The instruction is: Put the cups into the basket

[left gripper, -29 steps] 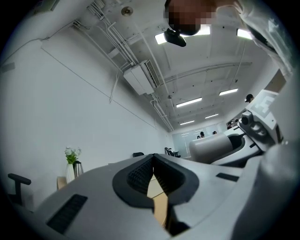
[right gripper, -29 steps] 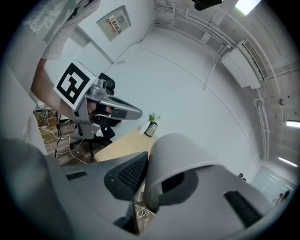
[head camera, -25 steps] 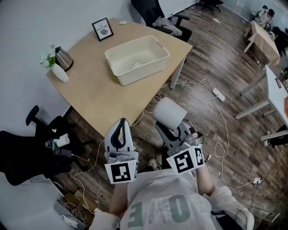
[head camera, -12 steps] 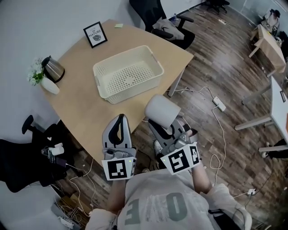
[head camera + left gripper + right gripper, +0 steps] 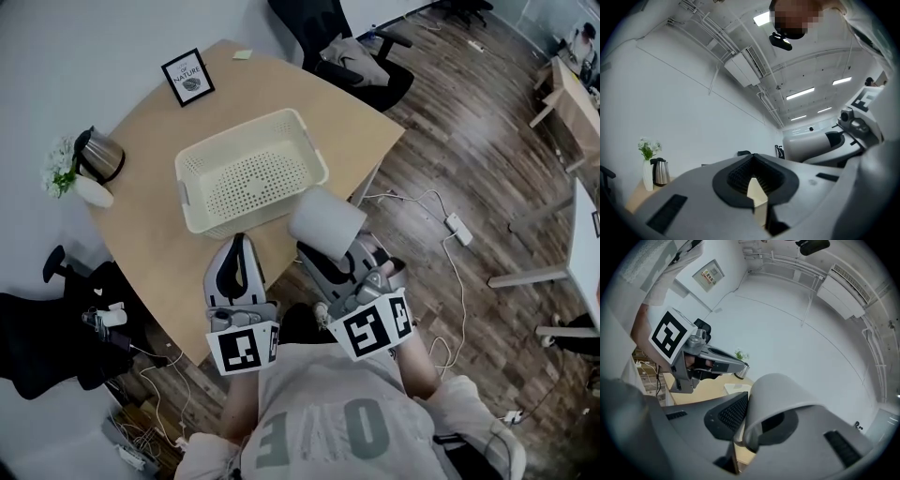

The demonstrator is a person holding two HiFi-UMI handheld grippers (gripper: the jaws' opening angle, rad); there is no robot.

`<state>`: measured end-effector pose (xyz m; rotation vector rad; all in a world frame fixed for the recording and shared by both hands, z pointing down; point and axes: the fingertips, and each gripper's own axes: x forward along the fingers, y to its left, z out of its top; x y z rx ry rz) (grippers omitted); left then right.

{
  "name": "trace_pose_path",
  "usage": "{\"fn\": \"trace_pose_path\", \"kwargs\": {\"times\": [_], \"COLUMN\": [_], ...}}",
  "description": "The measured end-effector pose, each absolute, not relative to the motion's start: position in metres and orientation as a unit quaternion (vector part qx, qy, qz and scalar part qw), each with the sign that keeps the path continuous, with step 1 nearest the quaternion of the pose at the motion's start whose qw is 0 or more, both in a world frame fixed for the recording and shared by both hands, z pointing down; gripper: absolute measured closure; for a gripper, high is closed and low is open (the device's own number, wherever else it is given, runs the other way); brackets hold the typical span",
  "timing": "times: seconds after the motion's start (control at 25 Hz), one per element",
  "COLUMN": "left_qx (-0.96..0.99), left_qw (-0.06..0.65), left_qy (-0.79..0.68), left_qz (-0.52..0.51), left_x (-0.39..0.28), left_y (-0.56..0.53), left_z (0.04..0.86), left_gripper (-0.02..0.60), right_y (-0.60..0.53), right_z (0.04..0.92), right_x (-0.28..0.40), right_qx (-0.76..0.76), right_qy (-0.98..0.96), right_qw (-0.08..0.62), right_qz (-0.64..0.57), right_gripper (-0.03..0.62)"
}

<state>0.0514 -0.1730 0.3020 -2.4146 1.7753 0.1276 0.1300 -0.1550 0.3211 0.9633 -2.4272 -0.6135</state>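
Observation:
A cream perforated basket (image 5: 251, 178) stands on the wooden table (image 5: 150, 234), nothing in it. My right gripper (image 5: 323, 242) is shut on a pale grey cup (image 5: 325, 220), held on its side over the table's near edge, just right of the basket's near corner. In the right gripper view the cup (image 5: 780, 394) sits between the dark pads, its open mouth facing the camera. My left gripper (image 5: 236, 246) hovers over the table just short of the basket's front wall, jaws shut with nothing in them. The left gripper view shows only a cream sliver past the closed pads (image 5: 740, 176).
A framed picture (image 5: 187, 77), a kettle (image 5: 97, 155) and a white vase of flowers (image 5: 80, 187) stand along the table's far and left sides. Black office chairs (image 5: 352, 56) sit behind the table. Cables (image 5: 441, 225) trail over the wooden floor on the right.
Both grippers have moved forward to the table and basket, the cup travelling with the right one. The basket now lies directly ahead of the jaws.

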Motion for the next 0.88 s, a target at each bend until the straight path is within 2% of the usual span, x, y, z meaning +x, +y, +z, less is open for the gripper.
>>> {"fn": "trace_pose_path", "kwargs": {"times": [0.6, 0.88], "left_qx": [-0.779, -0.763], "left_qw": [0.082, 0.054], "left_qy": [0.620, 0.643], "left_qz": [0.053, 0.044], "left_x": [0.008, -0.022], "left_y": [-0.268, -0.297], "left_z": [0.288, 0.306], "left_gripper": [0.572, 0.572], "right_y": [-0.266, -0.316], "right_z": [0.306, 0.326], "right_x": [0.098, 0.058], "right_qx": [0.322, 0.268], "right_qy": [-0.876, -0.873], "right_qw": [0.249, 0.297], "right_qz": [-0.260, -0.280], "right_gripper": [0.542, 0.542]}}
